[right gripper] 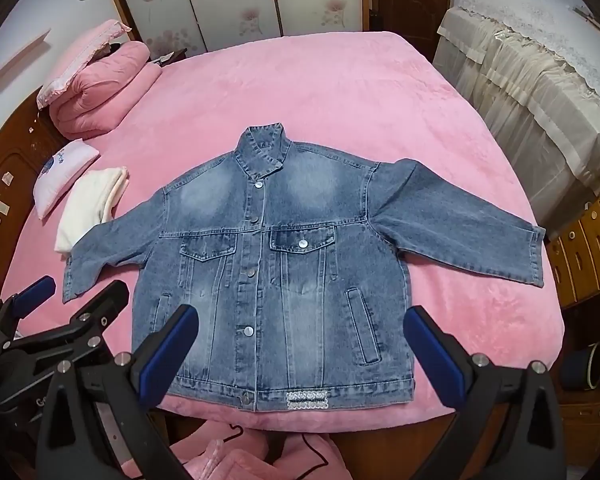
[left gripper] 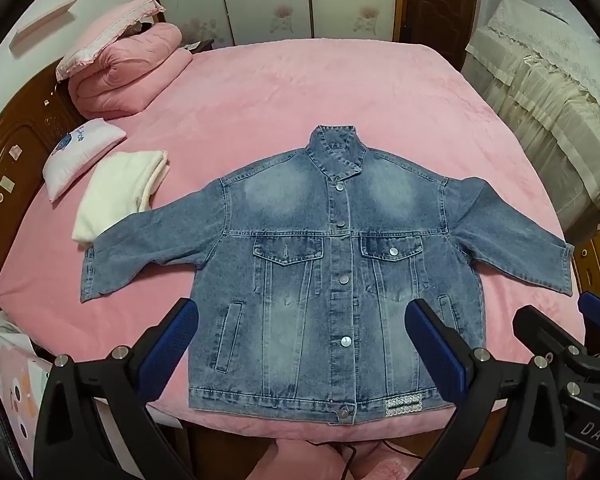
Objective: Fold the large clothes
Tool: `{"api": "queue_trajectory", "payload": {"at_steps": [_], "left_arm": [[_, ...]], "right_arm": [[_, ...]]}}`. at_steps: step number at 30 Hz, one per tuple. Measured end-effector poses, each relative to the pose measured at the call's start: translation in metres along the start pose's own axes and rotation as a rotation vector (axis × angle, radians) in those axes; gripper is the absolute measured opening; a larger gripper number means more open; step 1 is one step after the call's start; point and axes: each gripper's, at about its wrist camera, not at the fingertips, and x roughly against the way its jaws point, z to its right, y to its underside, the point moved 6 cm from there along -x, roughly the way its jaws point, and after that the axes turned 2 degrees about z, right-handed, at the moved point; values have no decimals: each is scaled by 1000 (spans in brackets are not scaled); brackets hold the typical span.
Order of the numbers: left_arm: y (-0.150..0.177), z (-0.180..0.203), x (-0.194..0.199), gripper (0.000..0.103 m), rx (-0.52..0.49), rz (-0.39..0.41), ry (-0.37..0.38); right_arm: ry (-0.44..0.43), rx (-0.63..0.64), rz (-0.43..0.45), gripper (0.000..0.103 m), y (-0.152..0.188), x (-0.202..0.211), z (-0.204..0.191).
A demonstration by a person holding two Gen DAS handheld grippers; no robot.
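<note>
A blue denim jacket [left gripper: 292, 208] [right gripper: 300, 200] lies flat and face up on the pink bed [left gripper: 300, 92] [right gripper: 300, 92]. It is buttoned, its collar points away and its hem lies along the near edge. Both sleeves are spread out to the sides. My left gripper [left gripper: 300, 320] hovers open above the lower front of the jacket, with nothing between its blue pads [left gripper: 180, 328]. My right gripper [right gripper: 302, 320] hangs open over the jacket's lower right front, also holding nothing. Each gripper shows at the edge of the other's view: the right gripper [left gripper: 560, 316] and the left gripper [right gripper: 76, 290].
A folded pink quilt [left gripper: 128, 76] with a pillow on it sits at the far left, by a wooden headboard [left gripper: 16, 160]. A small white pillow [left gripper: 80, 156] and folded white cloth [left gripper: 116, 196] lie beside the left sleeve. A lace-draped cabinet [right gripper: 540, 80] and wooden drawers [right gripper: 588, 248] stand right of the bed.
</note>
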Motion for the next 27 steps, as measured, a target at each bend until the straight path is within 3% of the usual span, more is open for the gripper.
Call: {"api": "queue_trajectory", "payload": {"at_steps": [27], "left_arm": [[10,5,13,102,10,20,-10]], "right_arm": [[-12,18,14,96,10,10,9]]}}
